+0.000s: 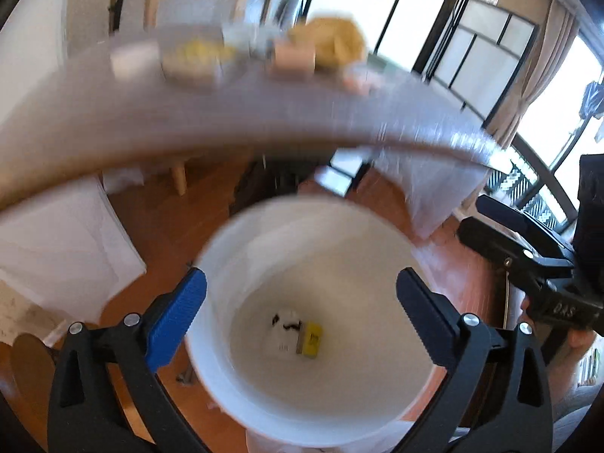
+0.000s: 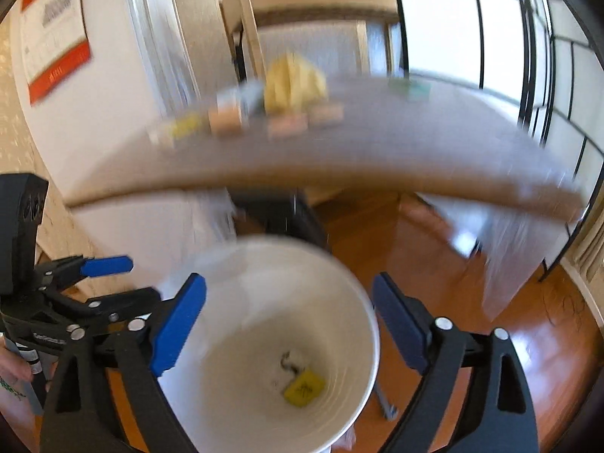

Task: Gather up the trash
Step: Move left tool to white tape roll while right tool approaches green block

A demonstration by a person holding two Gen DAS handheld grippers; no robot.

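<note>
A white bin [image 1: 339, 245] stands on the wooden floor below the table edge. At its bottom lie a small yellow packet [image 1: 311, 339] and a white scrap [image 1: 285, 334] with black marks. My left gripper [image 1: 302, 279] hangs open above the bin's mouth, nothing between its blue pads. In the right wrist view my right gripper [image 2: 288, 283] is also open and empty over the bin [image 2: 339, 339], with the yellow packet [image 2: 304, 389] below it. Each gripper shows in the other's view: the right gripper [image 1: 479, 215] and the left gripper [image 2: 128, 279]. A crumpled yellow wrapper [image 1: 332, 41] lies blurred on the table [image 1: 188, 113].
Several small blurred items, among them pinkish boxes [image 2: 224, 120], sit near the wrapper on the table [image 2: 377, 143]. Clear plastic sheet [image 2: 509, 256] hangs from the table edge. A white appliance with a red-bordered notice [image 2: 56, 37] stands at left. Big windows [image 1: 377, 11] lie behind.
</note>
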